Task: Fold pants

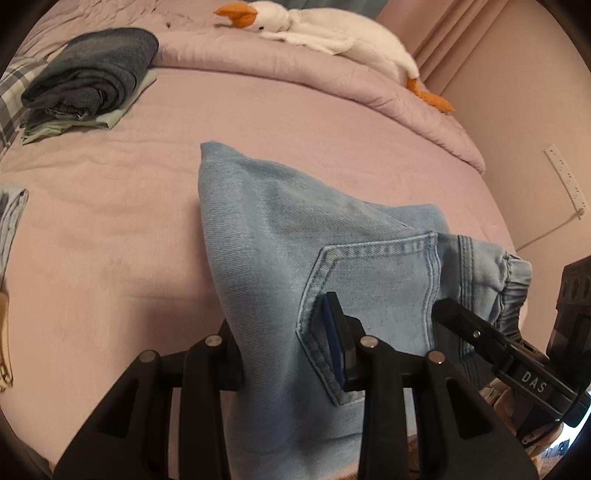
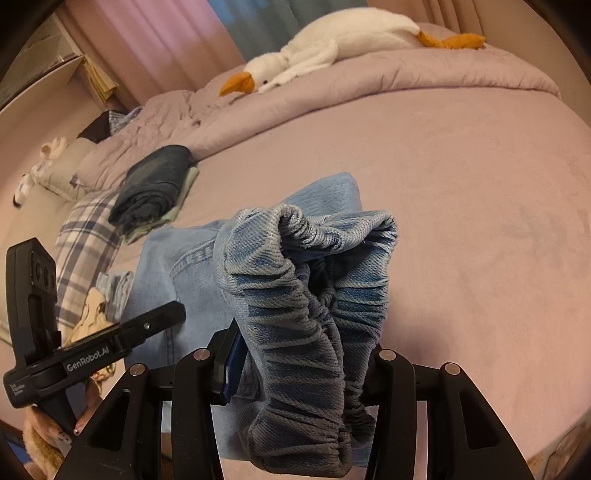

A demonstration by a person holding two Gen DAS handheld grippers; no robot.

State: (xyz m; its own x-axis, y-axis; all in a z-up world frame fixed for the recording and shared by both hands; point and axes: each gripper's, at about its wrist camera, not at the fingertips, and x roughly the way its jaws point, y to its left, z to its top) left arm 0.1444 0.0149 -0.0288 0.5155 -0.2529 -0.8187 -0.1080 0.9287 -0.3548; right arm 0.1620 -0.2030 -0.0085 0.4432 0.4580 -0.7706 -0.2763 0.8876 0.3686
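Pink bed bears jeans, goose toy, apparently curtains behind.

– Left claw?
– Clamped on the jeans, one finger by the back pocket.
– Right claw?
– At the waistband.
– Beyond?
– Folded clothes far left on the bed; plush goose on the duvet.

Left wrist view: we look forward along the left gripper, low over the bed, close against the pants.
Right wrist view: we look along the right gripper, very close to the bunched waistband.
Shared: we see the plush goose, the folded dark stack, and each view catches the other gripper.
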